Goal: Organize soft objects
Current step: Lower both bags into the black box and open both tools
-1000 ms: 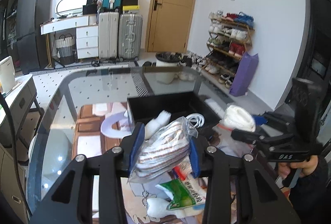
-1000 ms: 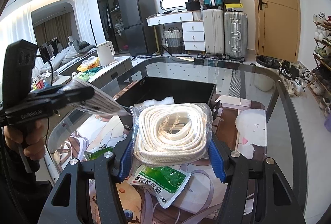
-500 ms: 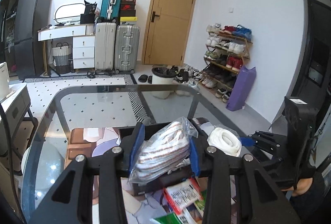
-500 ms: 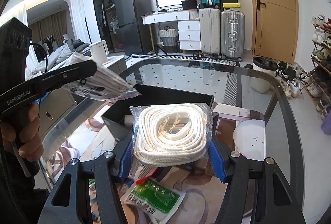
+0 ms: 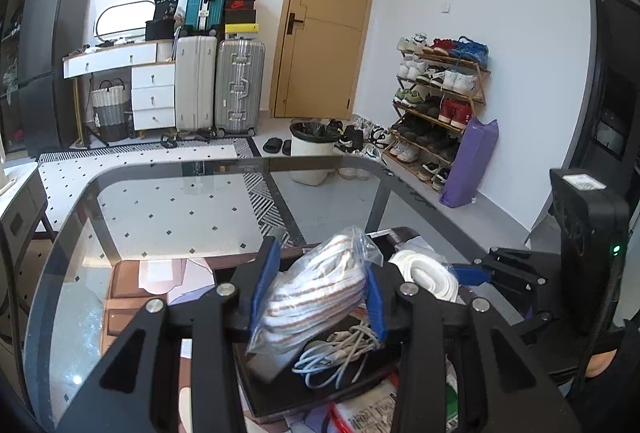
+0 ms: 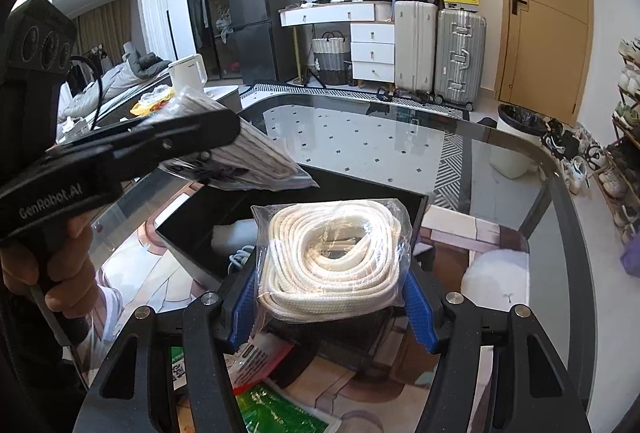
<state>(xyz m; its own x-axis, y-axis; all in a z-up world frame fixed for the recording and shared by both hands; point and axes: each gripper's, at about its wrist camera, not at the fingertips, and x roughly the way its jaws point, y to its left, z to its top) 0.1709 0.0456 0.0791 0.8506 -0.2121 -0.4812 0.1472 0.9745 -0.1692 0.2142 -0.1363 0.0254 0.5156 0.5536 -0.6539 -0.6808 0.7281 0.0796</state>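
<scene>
Holding a bag apiece, both grippers hang over the black tray (image 5: pixel 320 389) on the glass table (image 5: pixel 168 209). The left gripper (image 5: pixel 318 293) has its blue pads pressed in on either side of a clear plastic bag of brown-and-white striped cord (image 5: pixel 316 297); the jaws stand narrow and the bag bulges between them, its crumpled top corner sticking up past the fingertips. From the right wrist view that same bag (image 6: pixel 244 157) shows flat and slanted, poking forward out of the left gripper above the tray's far left corner, with the person's hand (image 6: pixel 52 265) wrapped round the handle.

The right gripper (image 6: pixel 332 289) is closed on a wider bag, a clear pouch with a coil of white rope (image 6: pixel 332 253) inside; the blue pads (image 6: pixel 418 313) squeeze its lower edge from both sides and the coil stands up over the tray's near end. From the left wrist view the white coil (image 5: pixel 424 269) sits just to the right of the striped bag, the two held side by side and close, not touching as far as I can tell.

Down inside the tray lies a tangle of pale grey cable (image 5: pixel 340 353), and a white soft lump (image 6: pixel 236 233) rests against its left wall. A green-printed packet (image 6: pixel 280 413) lies on the printed mat beneath the right gripper, outside the tray.
</scene>
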